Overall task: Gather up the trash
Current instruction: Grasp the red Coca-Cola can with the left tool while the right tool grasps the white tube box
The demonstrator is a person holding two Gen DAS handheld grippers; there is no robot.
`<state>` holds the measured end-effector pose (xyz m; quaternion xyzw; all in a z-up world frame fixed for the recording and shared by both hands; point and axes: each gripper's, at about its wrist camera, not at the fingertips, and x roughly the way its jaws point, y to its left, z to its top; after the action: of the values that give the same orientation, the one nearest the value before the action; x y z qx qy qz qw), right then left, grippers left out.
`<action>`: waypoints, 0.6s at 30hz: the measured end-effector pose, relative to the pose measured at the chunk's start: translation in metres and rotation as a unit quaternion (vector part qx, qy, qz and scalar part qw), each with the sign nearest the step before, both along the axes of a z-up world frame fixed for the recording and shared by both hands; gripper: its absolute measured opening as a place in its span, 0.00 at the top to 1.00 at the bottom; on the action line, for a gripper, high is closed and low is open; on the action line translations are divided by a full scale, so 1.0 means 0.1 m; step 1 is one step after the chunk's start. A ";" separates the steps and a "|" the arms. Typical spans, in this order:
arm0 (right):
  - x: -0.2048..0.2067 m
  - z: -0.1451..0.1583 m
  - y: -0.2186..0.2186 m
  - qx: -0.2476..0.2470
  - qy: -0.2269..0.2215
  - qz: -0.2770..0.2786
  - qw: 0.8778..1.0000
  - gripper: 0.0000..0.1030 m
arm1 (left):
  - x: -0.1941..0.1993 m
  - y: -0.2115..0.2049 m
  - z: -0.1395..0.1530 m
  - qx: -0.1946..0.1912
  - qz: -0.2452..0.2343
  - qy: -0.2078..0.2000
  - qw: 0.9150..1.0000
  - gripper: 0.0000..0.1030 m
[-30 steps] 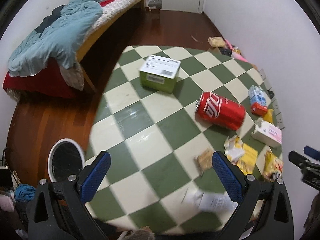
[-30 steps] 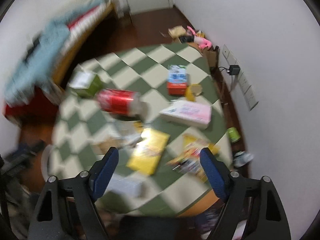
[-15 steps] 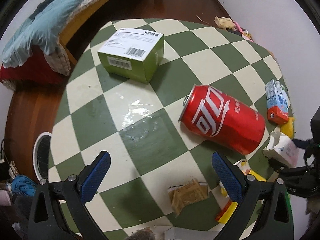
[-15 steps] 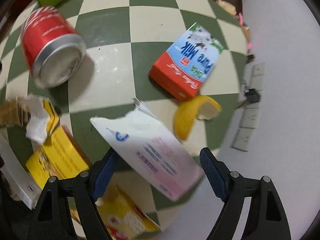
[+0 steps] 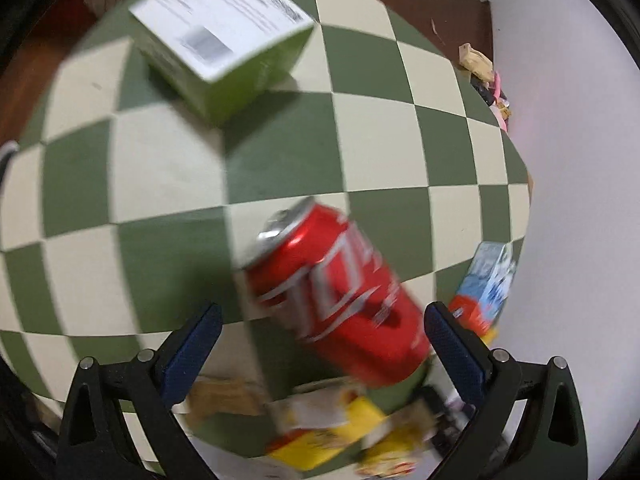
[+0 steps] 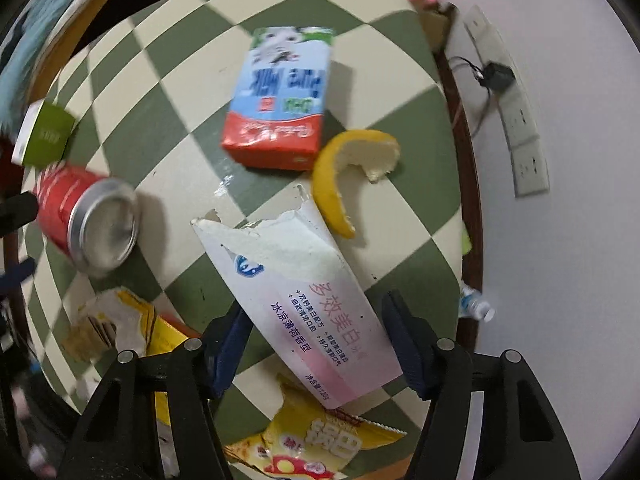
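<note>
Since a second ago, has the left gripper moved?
Yes. The left gripper has come forward and down toward the table; its open fingers now flank the red can, and the green box looms larger.

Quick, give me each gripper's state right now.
Left gripper: open, holding nothing; the red can lies between its fingers.
Right gripper: open, holding nothing; the torn white and pink box lies between its fingers.
</note>
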<state>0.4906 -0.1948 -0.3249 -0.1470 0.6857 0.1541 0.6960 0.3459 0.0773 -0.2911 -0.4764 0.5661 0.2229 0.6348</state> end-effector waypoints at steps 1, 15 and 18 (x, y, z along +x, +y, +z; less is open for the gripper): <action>0.02 -0.01 -0.01 0.001 0.002 -0.007 1.000 0.34 | 0.04 0.00 -0.03 -0.005 0.005 0.002 1.000 0.04; -0.13 -0.06 -0.12 0.082 0.060 -0.050 0.994 0.21 | 0.22 -0.05 0.09 0.139 -0.223 0.016 0.965 0.24; -0.17 -0.12 -0.05 0.061 0.053 -0.019 0.997 0.21 | 0.29 -0.08 0.01 0.151 -0.270 0.028 0.950 0.22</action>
<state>0.4733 -0.1994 -0.3368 -0.0823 0.7133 0.1899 0.6696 0.3752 0.0692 -0.2904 -0.1976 0.6510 0.1391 0.7196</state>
